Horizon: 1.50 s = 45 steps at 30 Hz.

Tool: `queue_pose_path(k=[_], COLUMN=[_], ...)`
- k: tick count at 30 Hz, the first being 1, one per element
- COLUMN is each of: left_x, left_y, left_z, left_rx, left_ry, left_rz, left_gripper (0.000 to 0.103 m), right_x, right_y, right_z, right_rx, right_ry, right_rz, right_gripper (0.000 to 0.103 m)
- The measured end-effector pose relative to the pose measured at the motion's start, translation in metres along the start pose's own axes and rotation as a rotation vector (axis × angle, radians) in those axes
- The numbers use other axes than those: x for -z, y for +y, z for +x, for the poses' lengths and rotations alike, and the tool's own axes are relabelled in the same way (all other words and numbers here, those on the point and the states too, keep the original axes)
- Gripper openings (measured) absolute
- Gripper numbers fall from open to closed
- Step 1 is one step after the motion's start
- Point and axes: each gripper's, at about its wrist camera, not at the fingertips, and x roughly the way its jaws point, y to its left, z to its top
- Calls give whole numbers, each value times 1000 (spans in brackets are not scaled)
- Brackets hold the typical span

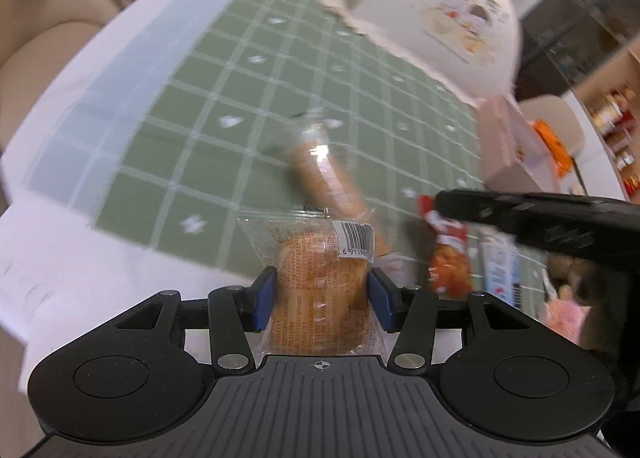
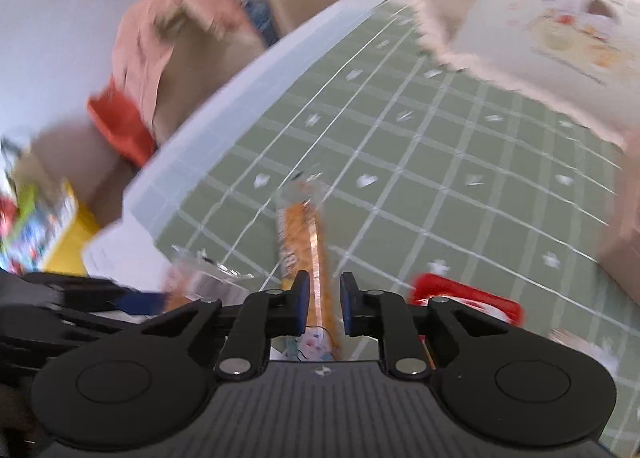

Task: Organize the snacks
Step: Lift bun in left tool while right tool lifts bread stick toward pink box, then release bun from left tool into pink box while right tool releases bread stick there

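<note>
Clamped between the blue pads [image 1: 267,298] of the left hand-held gripper [image 1: 322,296] is a small round cake in a clear wrapper [image 1: 320,278], held off the desk near its front edge. The wrapper carries a barcode sticker beginning "6 91198"; the orange print on the film is too fine to read.

My guess is that both snacks are being carried to the cardboard box [image 1: 436,18] at the far side of the desk; its printed panel is too blurred to make out. A steady squeeze on the soft cake, not a harder one, should keep it from crushing, and the loose film should clear the box rim before release.

Right hand-held gripper [image 2: 325,300]: its jaws stand narrowly apart around a long orange stick snack in clear film [image 2: 306,254], which juts forward over the green checked cloth [image 2: 460,198]. Whether the pads actually pinch it I cannot tell. Being long, it may swing, so going in end-first would help.

A red snack packet [image 2: 468,298] lies on the cloth just right of that gripper, its lettering unreadable.
</note>
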Motion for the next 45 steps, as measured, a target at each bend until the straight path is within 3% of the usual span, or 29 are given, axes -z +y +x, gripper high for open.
queue_pose_path(k=[4, 8, 12, 15, 17, 21, 29, 31, 33, 35, 38, 41, 45], left_x=[-9, -10, -9, -7, -4, 1, 14, 16, 18, 19, 19, 17, 12], left_y=[-19, -23, -12, 0, 11, 29, 38, 38, 38, 37, 35, 29, 15], left_z=[11, 15, 13, 7, 2, -6, -23, -26, -28, -28, -25, -22, -15], left_rx=[26, 21, -37, -61, -83, -124, -149, -150, -150, -150, -144, -135, -116], left_ry=[2, 1, -13, -36, -52, -59, -80, -85, -86, -83, -76, -69, -54], left_rz=[63, 70, 37, -10, -50, -114, -145, -148, -148, -145, -140, -120, -78], left_gripper=[54, 54, 54, 54, 54, 54, 54, 54, 54, 54, 54, 54, 54], right_x=[1, 14, 26, 27, 26, 17, 0, -1, 1, 4, 6, 0, -8], right_y=[-22, -24, -20, -13, -6, 12, 42, 44, 44, 47, 47, 38, 22], right_z=[-37, -39, -18, -2, 8, 34, 92, 104, 111, 109, 97, 71, 21], right_rx=[24, 116, 129, 135, 125, 86, 76, 72, 73, 94, 115, 51, 40], right_ry=[-89, -99, -46, -15, 4, 52, 107, 134, 158, 151, 127, 93, -20], right_rz=[64, 48, 46, 18, -6, -58, -148, -141, -142, -170, -181, -132, -64], right_gripper=[16, 19, 38, 58, 61, 62, 61, 58, 42, 30, 29, 29, 28])
